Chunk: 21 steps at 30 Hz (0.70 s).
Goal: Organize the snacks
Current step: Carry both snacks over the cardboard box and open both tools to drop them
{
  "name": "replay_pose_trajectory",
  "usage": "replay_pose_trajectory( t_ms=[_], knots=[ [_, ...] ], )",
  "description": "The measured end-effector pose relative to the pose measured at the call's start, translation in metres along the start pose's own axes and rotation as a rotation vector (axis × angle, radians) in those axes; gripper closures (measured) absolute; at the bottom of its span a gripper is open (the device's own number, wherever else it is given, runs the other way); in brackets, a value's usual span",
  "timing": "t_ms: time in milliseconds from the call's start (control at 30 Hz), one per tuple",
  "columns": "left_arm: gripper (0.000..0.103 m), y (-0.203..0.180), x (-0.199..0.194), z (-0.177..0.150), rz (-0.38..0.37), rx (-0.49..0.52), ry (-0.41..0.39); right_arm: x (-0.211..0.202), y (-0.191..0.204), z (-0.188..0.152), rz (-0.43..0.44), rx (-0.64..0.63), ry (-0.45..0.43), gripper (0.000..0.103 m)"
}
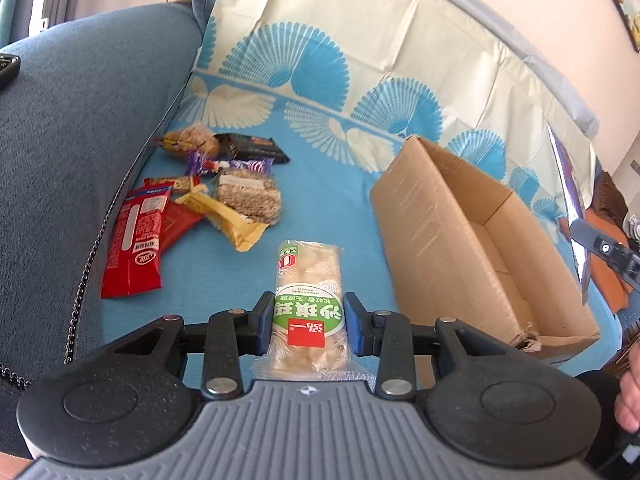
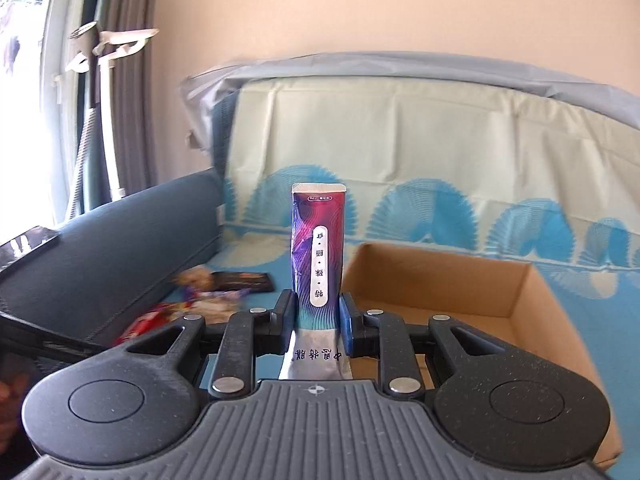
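My left gripper (image 1: 308,318) is shut on a clear pastry pack with a green label (image 1: 308,300), held above the blue sofa cover. To its right lies an open cardboard box (image 1: 452,240), which looks empty inside. A pile of loose snacks (image 1: 200,200) lies to the left by the armrest. My right gripper (image 2: 318,316) is shut on a purple and teal snack pouch (image 2: 318,248), held upright near the box's (image 2: 460,280) left front corner. The same pouch (image 1: 572,200) shows at the right edge of the left wrist view.
A blue sofa armrest (image 1: 72,128) rises at the left, with a dark phone (image 1: 8,68) on top. The patterned cover (image 1: 360,60) runs up the backrest. A person's hand (image 1: 628,404) shows at the lower right. A red wrapper (image 1: 136,248) lies nearest the armrest.
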<state>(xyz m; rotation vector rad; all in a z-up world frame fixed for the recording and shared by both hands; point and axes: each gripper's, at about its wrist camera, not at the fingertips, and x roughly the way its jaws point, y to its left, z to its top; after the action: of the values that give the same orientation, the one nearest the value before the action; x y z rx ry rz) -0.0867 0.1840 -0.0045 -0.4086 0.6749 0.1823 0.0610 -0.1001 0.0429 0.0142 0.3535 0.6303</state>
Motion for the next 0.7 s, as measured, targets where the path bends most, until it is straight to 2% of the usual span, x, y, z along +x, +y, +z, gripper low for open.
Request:
replay_pose_trajectory(
  t_ms=[100, 200, 567, 700],
  knots=[
    [0.063, -0.003, -0.004, -0.001, 0.004, 0.007, -0.017, 0.005, -0.027, -0.008, -0.051, 0.087, 0.001, 0.079],
    [0.063, -0.006, -0.003, -0.001, 0.017, 0.022, -0.021, 0.004, -0.041, -0.021, -0.076, 0.118, -0.010, 0.079],
    [0.063, -0.028, -0.011, -0.006, 0.089, 0.123, -0.088, 0.004, -0.056, -0.028, -0.073, 0.123, -0.034, 0.079],
    [0.063, -0.042, -0.005, -0.002, 0.105, 0.159, -0.067, 0.005, -0.057, -0.029, -0.067, 0.125, -0.041, 0.079]
  ],
)
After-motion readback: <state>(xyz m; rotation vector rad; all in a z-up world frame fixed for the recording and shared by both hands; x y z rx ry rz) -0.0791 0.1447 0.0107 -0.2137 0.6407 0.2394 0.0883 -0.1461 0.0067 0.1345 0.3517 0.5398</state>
